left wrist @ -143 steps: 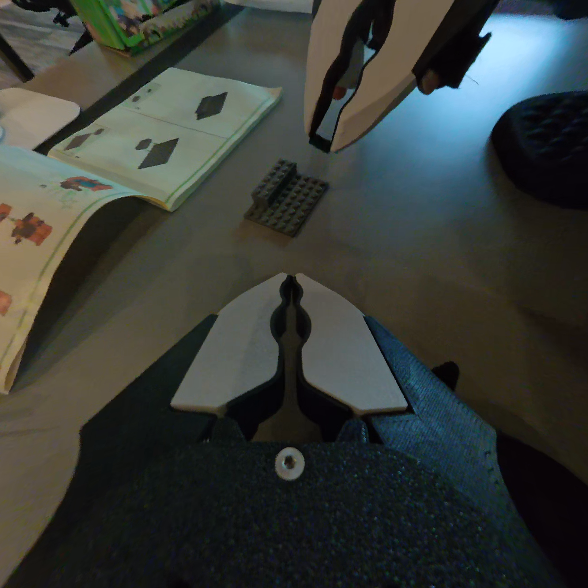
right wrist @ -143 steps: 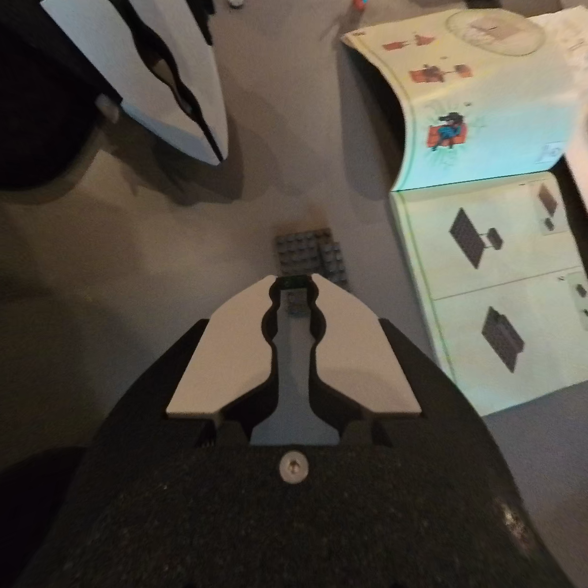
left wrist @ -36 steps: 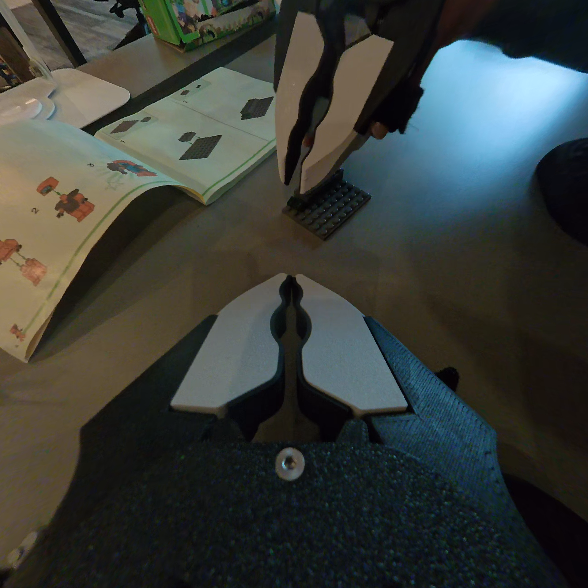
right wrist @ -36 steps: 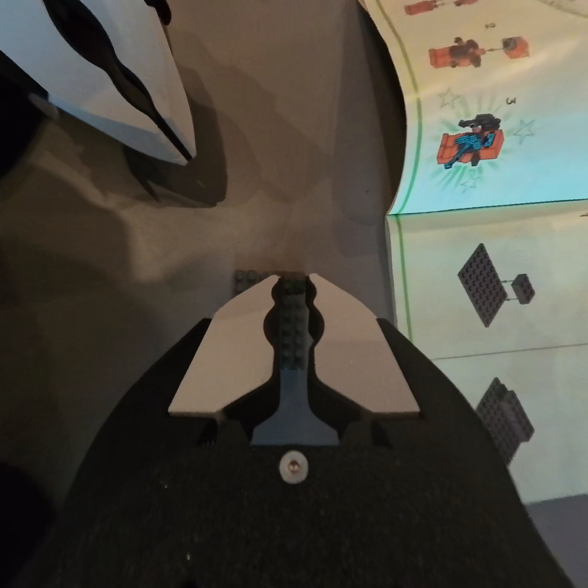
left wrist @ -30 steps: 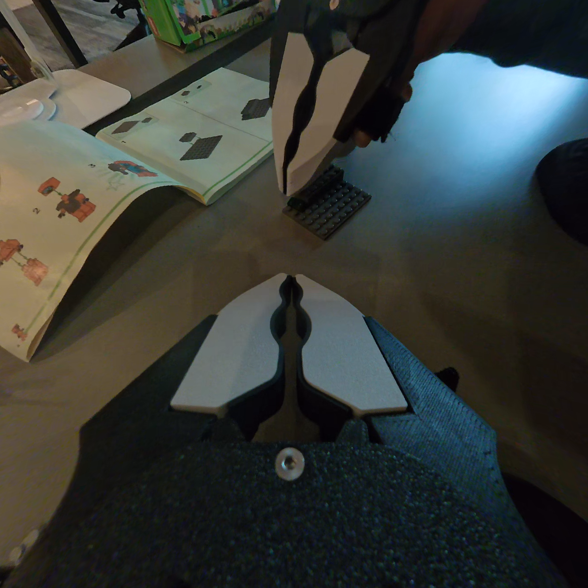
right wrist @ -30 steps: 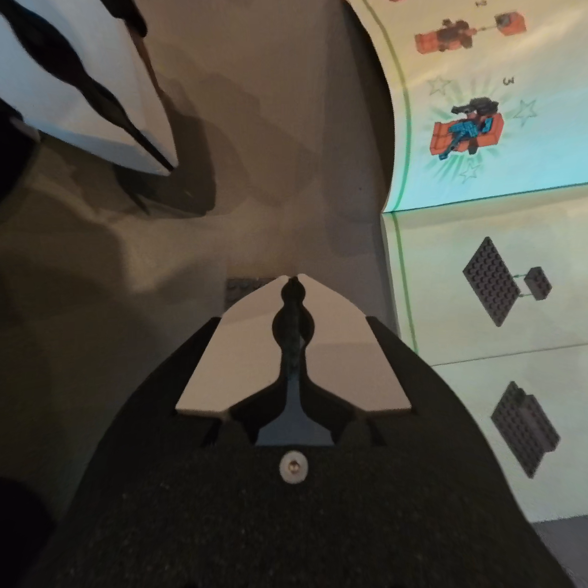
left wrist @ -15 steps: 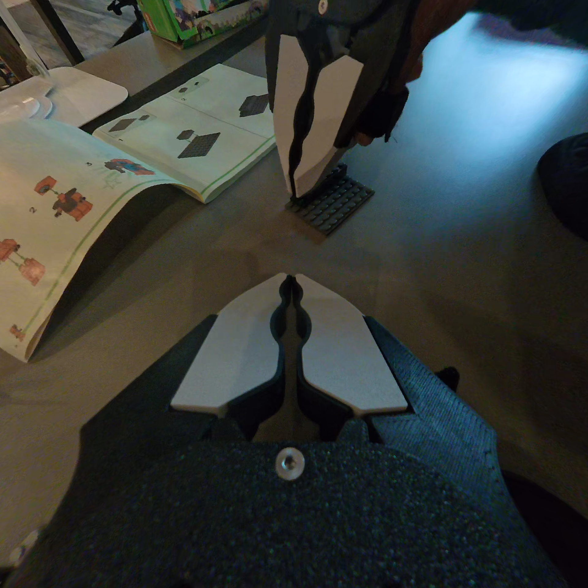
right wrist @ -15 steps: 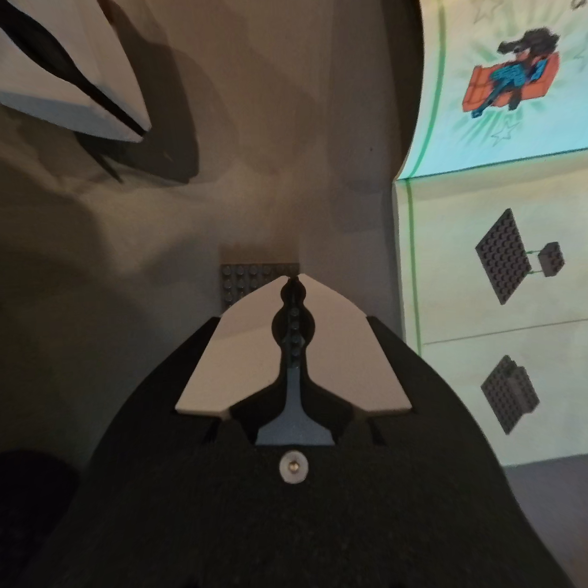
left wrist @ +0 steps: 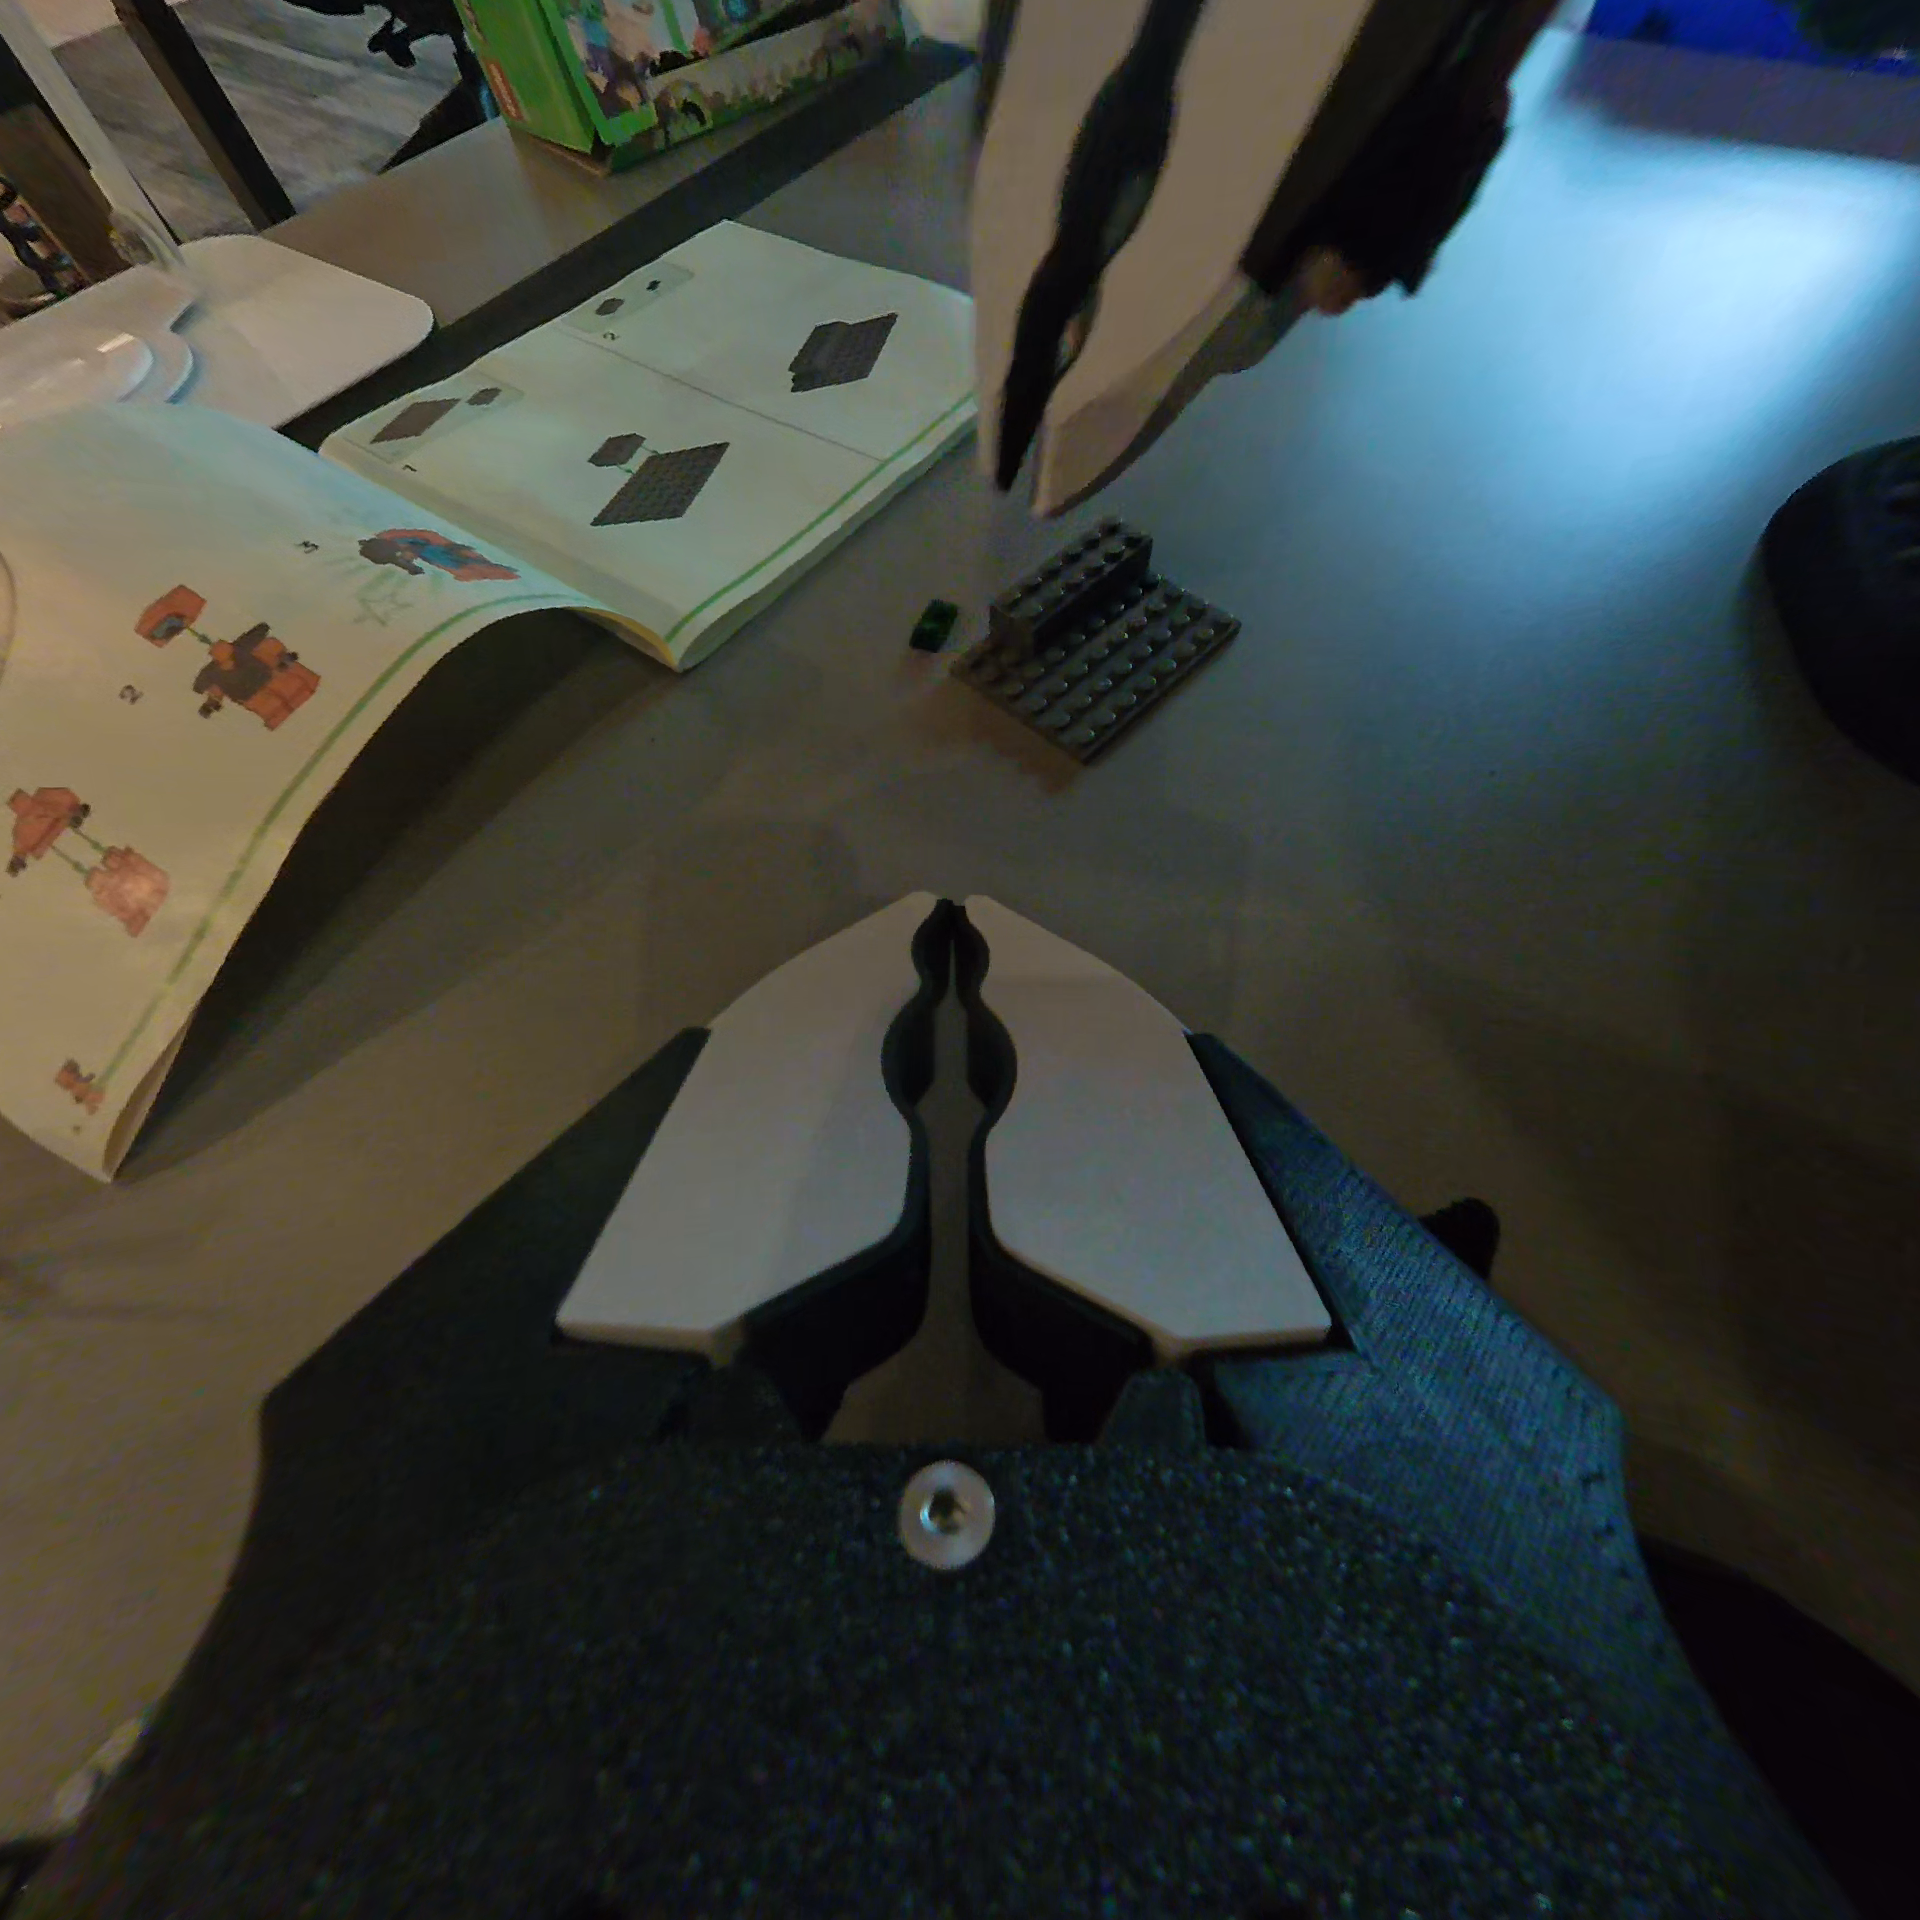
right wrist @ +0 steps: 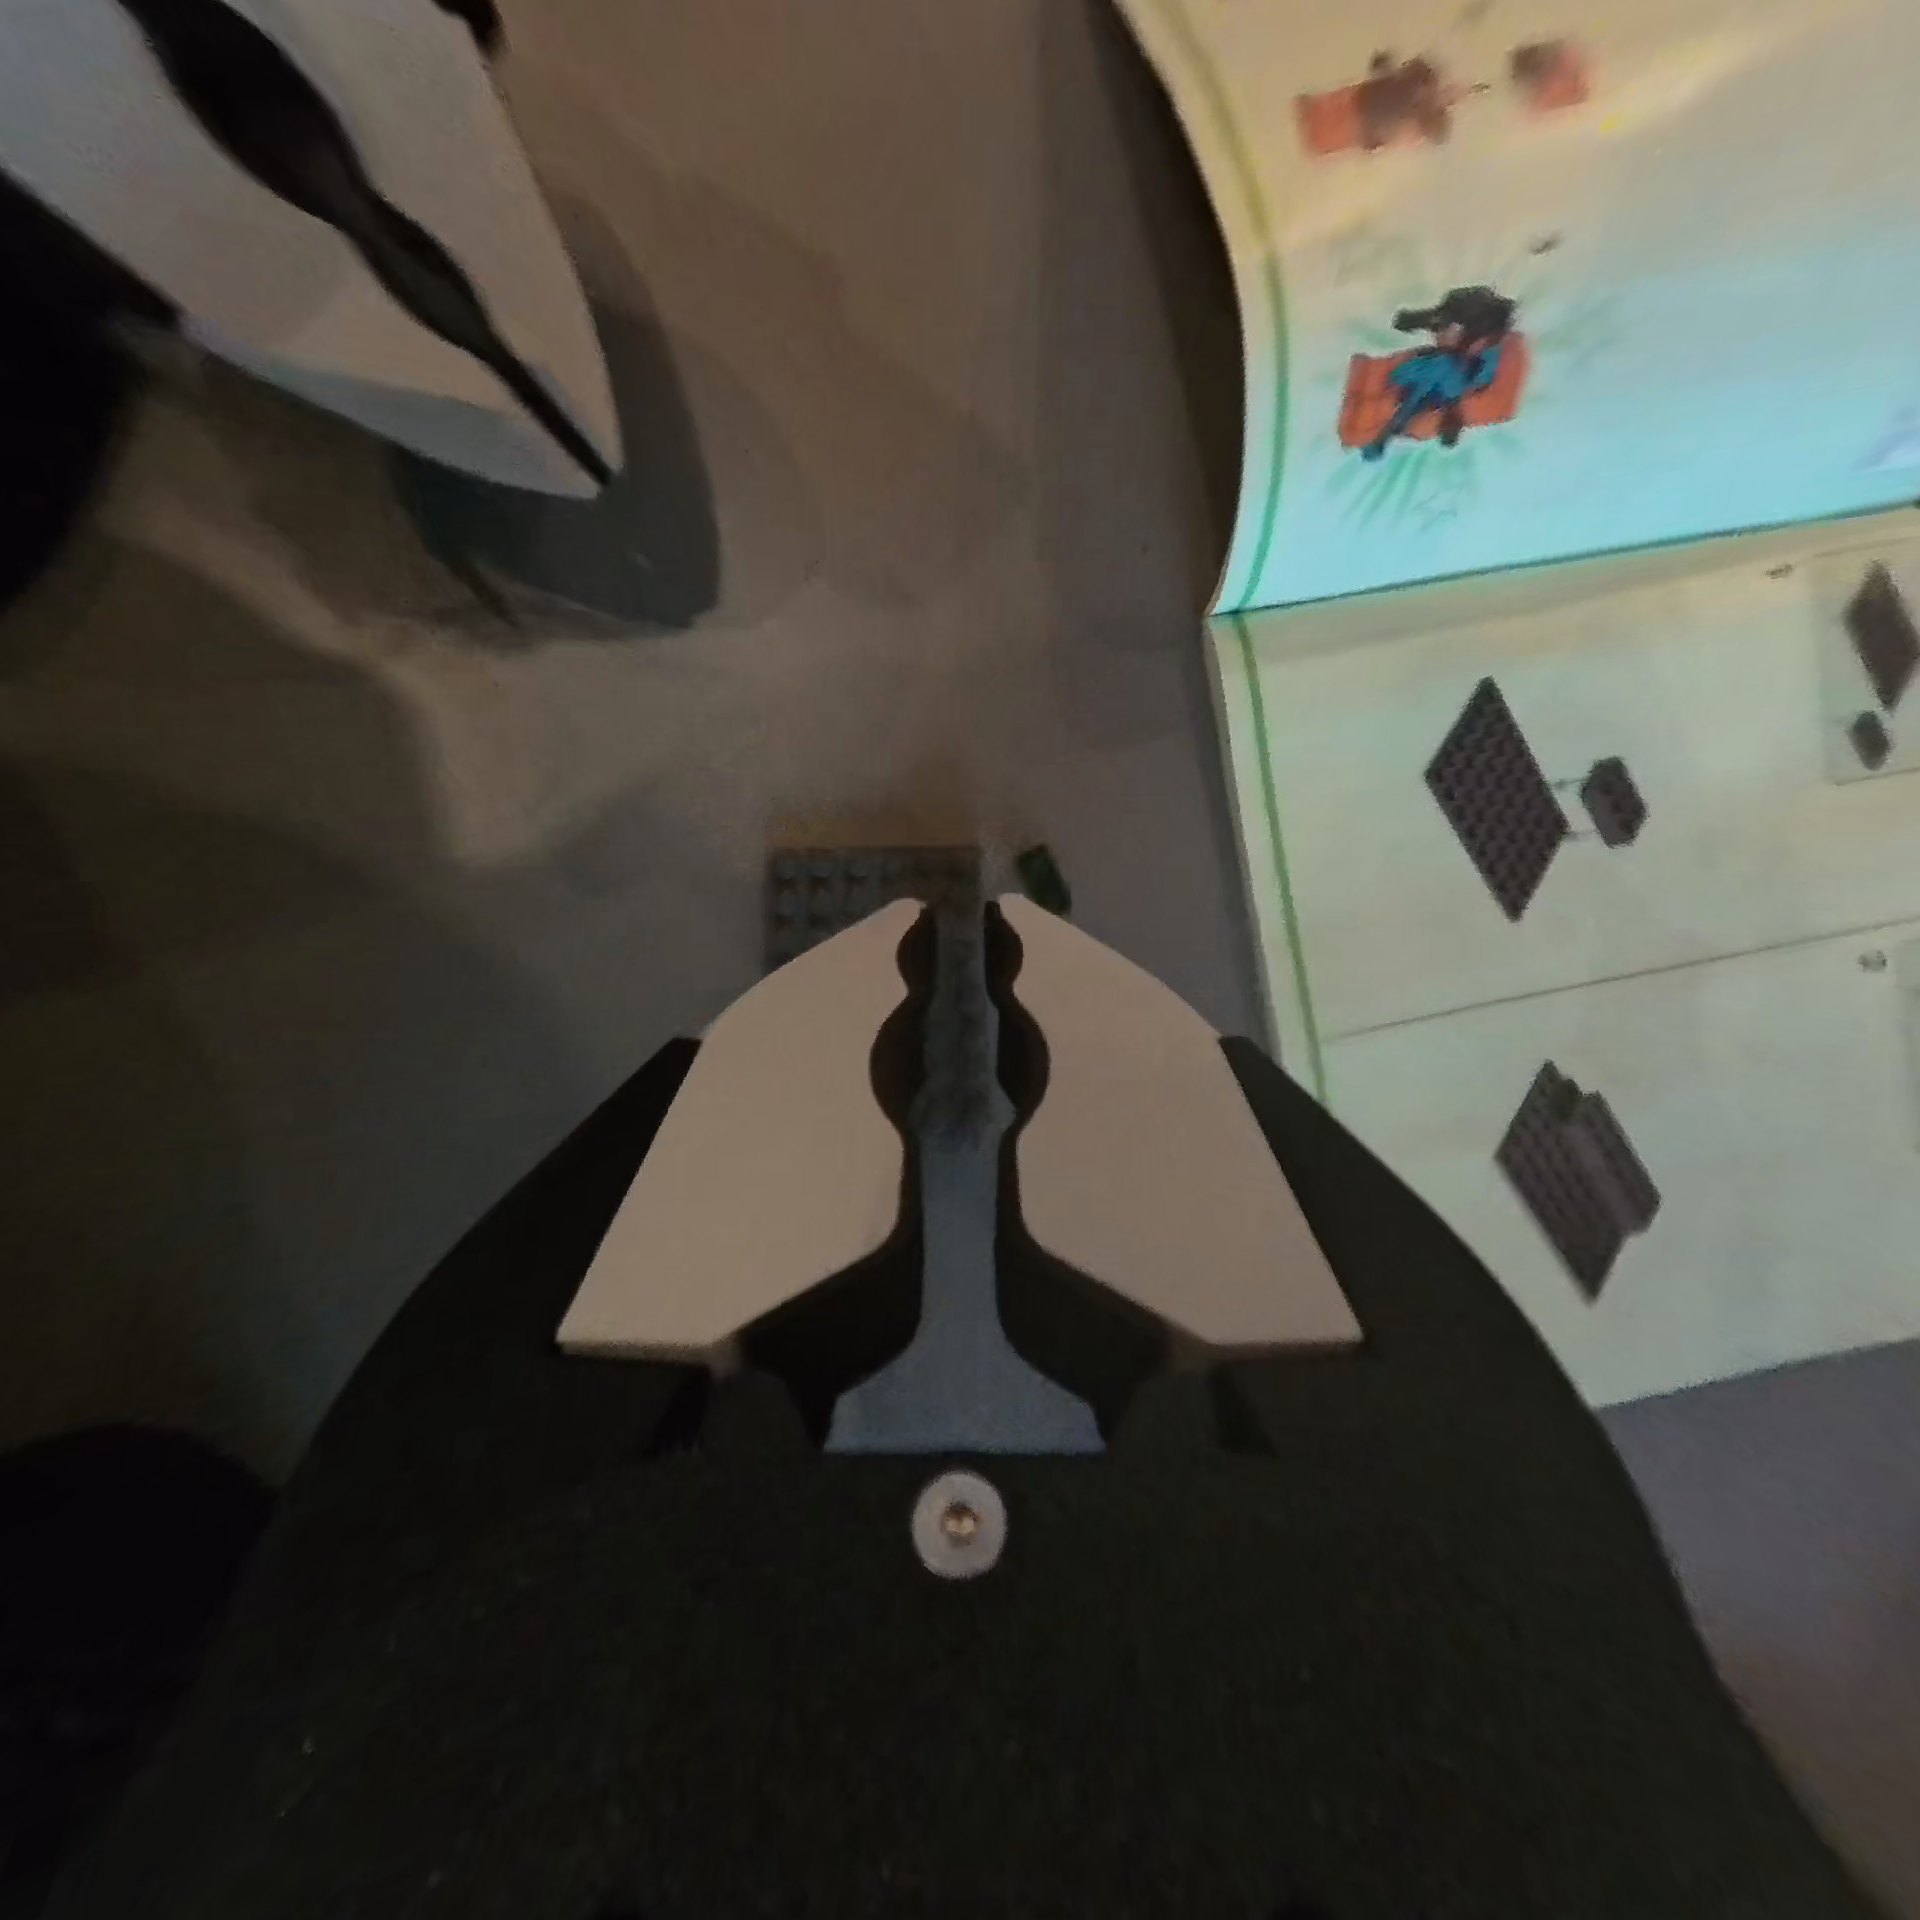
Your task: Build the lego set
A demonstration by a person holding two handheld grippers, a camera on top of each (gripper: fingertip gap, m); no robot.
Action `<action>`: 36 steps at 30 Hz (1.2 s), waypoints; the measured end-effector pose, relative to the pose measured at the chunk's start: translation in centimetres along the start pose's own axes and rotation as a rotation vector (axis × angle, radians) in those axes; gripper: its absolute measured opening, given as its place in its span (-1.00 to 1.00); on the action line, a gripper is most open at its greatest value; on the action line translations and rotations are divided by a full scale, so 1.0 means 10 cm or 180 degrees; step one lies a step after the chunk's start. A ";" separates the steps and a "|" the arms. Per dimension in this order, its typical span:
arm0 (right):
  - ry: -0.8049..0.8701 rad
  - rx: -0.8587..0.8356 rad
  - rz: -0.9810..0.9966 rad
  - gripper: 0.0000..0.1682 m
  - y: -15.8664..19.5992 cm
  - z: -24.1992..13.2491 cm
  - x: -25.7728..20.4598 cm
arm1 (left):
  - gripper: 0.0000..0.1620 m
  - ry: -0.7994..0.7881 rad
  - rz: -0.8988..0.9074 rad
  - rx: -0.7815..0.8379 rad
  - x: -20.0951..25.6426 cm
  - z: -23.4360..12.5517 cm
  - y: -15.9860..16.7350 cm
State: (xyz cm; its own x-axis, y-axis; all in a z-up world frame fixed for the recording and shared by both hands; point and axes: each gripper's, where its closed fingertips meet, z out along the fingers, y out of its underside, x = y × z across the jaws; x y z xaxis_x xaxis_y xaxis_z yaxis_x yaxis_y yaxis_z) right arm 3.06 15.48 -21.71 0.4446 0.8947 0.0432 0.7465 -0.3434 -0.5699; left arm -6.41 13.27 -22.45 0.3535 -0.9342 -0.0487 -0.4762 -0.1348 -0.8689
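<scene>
Grey baseplate (left wrist: 1103, 665) flat on the table (left wrist: 1455, 883), roughly mid-surface, w/ a raised row of grey bricks (left wrist: 1081, 582) along its far-left edge. Tiny green piece (left wrist: 932, 627) loose on the table just beside the plate's left edge, apart from it, between the plate and the open instruction booklet (left wrist: 644, 436).

Right gripper (left wrist: 1023, 494) up in the air above the plate's far edge, tips clear of the bricks, fingers a narrow slit apart, nothing between them. In its own view the image is blurred, but the plate (right wrist: 831, 888) peeks out just past the right gripper's (right wrist: 956, 904) tips, green piece (right wrist: 1042, 864) to the right.

Left gripper (left wrist: 953, 902) low over the near part of the table, fingers pressed together, empty, well short of the plate.

Open room: bare table between left gripper and plate, and to the plate's right. Booklet's near page arches up along the left side; its right edge sits near the green piece. Green box (left wrist: 675, 73) at the far edge, white tray (left wrist: 291, 322) far left, dark round thing (left wrist: 1849, 592) at the right edge.
</scene>
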 end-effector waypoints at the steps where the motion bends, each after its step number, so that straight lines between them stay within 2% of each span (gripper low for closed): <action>1: 0.0019 0.0083 0.0041 -0.90 0.03 -0.03 -0.01 | -0.99 0.0007 0.0005 -0.0007 0.01 0.00 0.00; 7: 0.0051 0.0341 0.0112 -0.90 0.06 -0.03 0.07 | -0.99 0.0021 0.0024 -0.0036 0.02 0.03 0.02; 17: -0.0663 -0.0374 -0.0708 -0.84 0.12 0.35 0.23 | -0.99 0.0013 0.0055 -0.0026 0.02 0.02 0.01; 21: -0.0770 -0.0545 -0.0916 -0.84 0.14 0.42 0.20 | -0.99 0.0023 0.0045 -0.0031 0.02 0.02 0.02; 23: -0.0799 -0.0572 -0.0980 -0.90 0.14 0.42 0.20 | -0.99 0.0028 0.0039 -0.0029 0.02 0.02 0.02; 31: -0.1028 -0.0553 -0.1623 -0.91 0.01 0.28 0.09 | -1.00 0.0046 0.0055 -0.0039 0.02 0.03 0.03; 36: -0.1355 -0.0866 -0.2183 -0.91 0.03 0.19 -0.12 | -1.00 0.0040 0.0091 -0.0043 0.03 0.03 0.03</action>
State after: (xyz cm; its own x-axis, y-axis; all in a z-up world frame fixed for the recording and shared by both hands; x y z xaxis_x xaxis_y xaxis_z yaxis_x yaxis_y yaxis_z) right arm 1.86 14.88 -23.51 -0.3328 0.9423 -0.0363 0.8999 0.3059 -0.3109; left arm -6.24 13.04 -22.86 0.3295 -0.9418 -0.0671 -0.4968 -0.1125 -0.8606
